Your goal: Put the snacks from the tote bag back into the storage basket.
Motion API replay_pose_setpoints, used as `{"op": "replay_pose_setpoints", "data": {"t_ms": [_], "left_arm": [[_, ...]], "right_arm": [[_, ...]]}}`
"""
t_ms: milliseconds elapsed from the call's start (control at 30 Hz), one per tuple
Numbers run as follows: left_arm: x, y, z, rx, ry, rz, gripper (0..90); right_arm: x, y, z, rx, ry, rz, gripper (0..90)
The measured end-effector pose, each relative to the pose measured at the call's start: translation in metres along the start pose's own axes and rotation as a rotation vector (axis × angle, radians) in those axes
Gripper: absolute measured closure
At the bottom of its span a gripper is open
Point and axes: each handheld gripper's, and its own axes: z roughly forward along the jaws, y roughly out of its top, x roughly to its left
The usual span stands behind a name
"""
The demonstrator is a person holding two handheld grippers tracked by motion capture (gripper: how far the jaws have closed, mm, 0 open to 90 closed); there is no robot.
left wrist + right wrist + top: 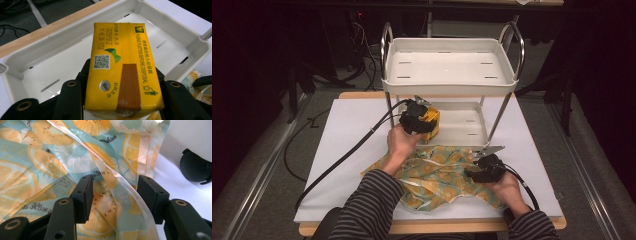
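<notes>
the left tool [424, 121], near the middle of the high view, is clamped on a yellow carton [122, 67], a jaw pressing each long side, and holds it at the front edge of the lower tray [160, 30] of a white two-tier cart [447, 70]. in the left gripper view the carton's long axis runs from the bottom of the frame up toward the tray's far wall, with the open tray floor spread beneath and beyond it, so the coming move seems to turn on carrying the carton forward and down into that tray. the right tool [484, 167], at lower right of the high view, stands wide, with nothing gripped, over a citrus-print bag [37, 165] that lies crumpled on the tabletop [352, 130]. the carton's underside is hidden, so whether it already touches the tray cannot be told; the upper tray covers the lower tray's back part.
</notes>
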Motion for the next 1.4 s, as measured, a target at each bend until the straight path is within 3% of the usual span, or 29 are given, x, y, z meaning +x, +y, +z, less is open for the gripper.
{"op": "replay_pose_setpoints", "data": {"t_ms": [167,333,500,700,867,967,1233,1333,1400], "left_arm": [[0.003,-0.002,0.005,0.003,0.011,0.008,54.1],[0.0,-0.003,0.005,0.003,-0.005,0.0,54.0],[0.002,-0.007,0.005,0.0,-0.008,0.035,53.9],[0.002,-0.007,0.007,-0.009,0.001,0.029,53.8],[0.003,-0.009,0.007,0.005,-0.006,0.042,53.6],[0.003,-0.015,0.007,0.054,-0.002,0.06,53.5],[0.003,-0.019,0.004,0.057,-0.01,0.055,53.0],[0.007,-0.017,0.005,0.084,-0.008,0.033,52.8],[0.008,-0.018,0.003,0.09,-0.01,0.043,52.6]], "right_arm": [[0.0,0.0,0.0,0.0,0.0,0.0,48.1],[0.0,0.0,0.0,-0.001,-0.001,-0.003,48.2],[0.0,0.0,0.0,0.002,0.001,-0.003,48.1],[0.0,0.0,0.0,0.003,0.002,-0.006,48.1],[-0.001,0.001,0.0,0.0,0.004,-0.014,48.1],[0.0,0.001,0.0,0.001,0.004,-0.014,48.1],[0.0,0.0,0.0,0.003,0.0,-0.013,48.1],[-0.001,0.0,0.0,0.003,0.003,-0.012,48.0],[-0.001,0.001,0.0,0.003,0.003,-0.013,48.0]]}}
